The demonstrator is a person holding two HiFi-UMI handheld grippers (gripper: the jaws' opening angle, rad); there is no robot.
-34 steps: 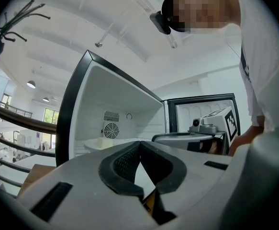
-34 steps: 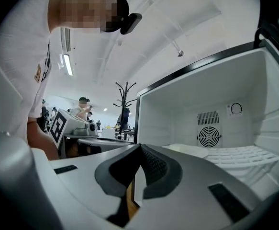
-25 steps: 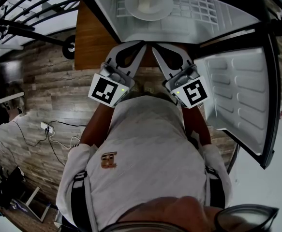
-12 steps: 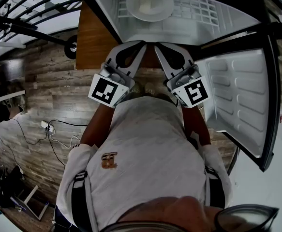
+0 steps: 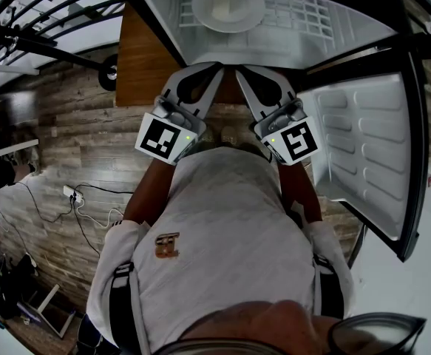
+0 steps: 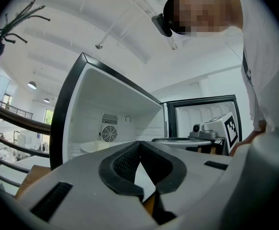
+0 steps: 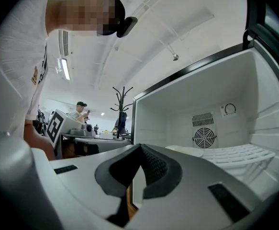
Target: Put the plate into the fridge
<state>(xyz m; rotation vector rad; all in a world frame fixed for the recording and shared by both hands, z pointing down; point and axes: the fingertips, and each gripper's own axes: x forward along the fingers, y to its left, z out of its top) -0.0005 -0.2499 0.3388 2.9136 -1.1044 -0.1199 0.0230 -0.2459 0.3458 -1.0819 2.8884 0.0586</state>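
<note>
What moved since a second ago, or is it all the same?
Nothing visibly moved. The plate sits inside the fridge, just as before. The door is open as it was. The left tongs and right tongs are shut and empty in front of the fridge, same as a second ago.

Fridge open, door swung wide at its picture-right side. Plate lies inside the fridge, on the wire shelf. Left gripper and right gripper outside the fridge, just before its opening, tips side by side.
</note>
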